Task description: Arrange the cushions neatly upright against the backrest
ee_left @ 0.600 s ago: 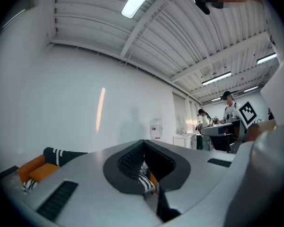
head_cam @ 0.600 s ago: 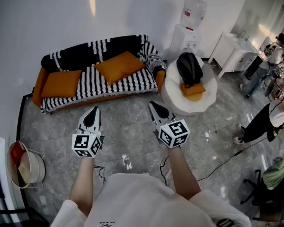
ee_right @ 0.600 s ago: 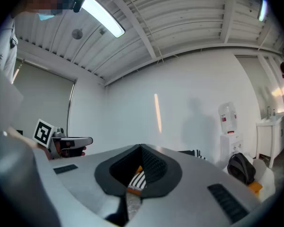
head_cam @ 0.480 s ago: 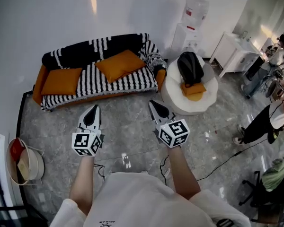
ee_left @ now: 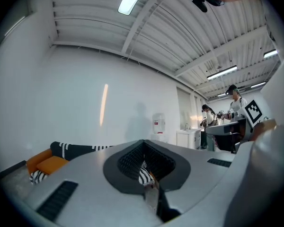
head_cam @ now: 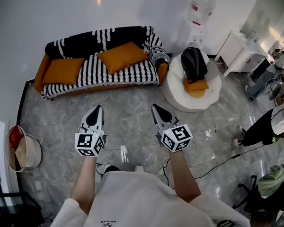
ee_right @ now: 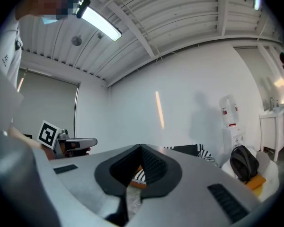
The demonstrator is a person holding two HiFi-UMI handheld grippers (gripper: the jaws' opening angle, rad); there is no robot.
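Note:
A sofa (head_cam: 132, 77) with a black-and-white striped throw stands against the far wall. Two orange cushions lie flat on its seat: one at the left end (head_cam: 62, 71), one tilted near the middle (head_cam: 122, 56). My left gripper (head_cam: 97, 109) and right gripper (head_cam: 155, 108) are held level over the marble floor, well short of the sofa, both shut and holding nothing. In the left gripper view the sofa's left end (ee_left: 52, 160) shows beyond the shut jaws. Through the right gripper's shut jaws a strip of sofa (ee_right: 141, 178) shows.
A white round chair (head_cam: 213, 91) to the sofa's right holds a black backpack (head_cam: 194, 64) and an orange cushion (head_cam: 196, 86). A water dispenser (head_cam: 195, 20) and a white cabinet (head_cam: 236, 51) stand behind. A basket (head_cam: 26, 150) sits left; people stand right; a cable (head_cam: 222, 162) crosses the floor.
The view has shifted forward toward the sofa, which sits slightly higher in the head view. Both grippers keep their pose, still shut and side by side.

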